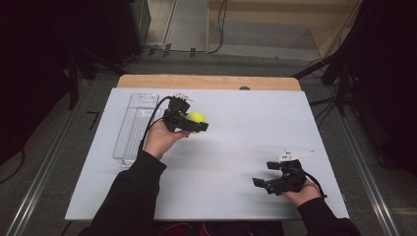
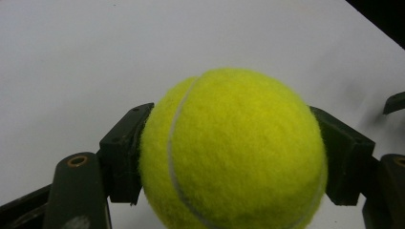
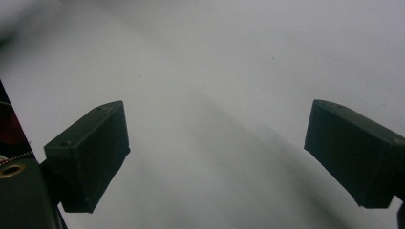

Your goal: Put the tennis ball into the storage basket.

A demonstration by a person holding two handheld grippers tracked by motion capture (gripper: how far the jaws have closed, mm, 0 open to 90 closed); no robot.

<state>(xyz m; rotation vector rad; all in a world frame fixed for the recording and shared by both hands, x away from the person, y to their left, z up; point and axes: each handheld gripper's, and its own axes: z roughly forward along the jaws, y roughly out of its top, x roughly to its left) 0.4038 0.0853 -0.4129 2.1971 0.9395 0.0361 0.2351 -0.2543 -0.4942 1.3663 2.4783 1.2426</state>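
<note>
Left tongs [image 2: 229,157] clamp tennis ball [image 2: 234,152], underside cut off; right tongs [image 3: 217,157] apart.

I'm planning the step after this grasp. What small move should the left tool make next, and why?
Probably carry the tennis ball leftward toward the clear tray. The left tool is shut on the ball, one jaw at each side, and the long tray lies just to its left. The right tool rests open, holding nothing, near the table's front edge.

A white table top [image 1: 236,147] stands on grey floor [image 1: 44,162], dark surroundings.
</note>
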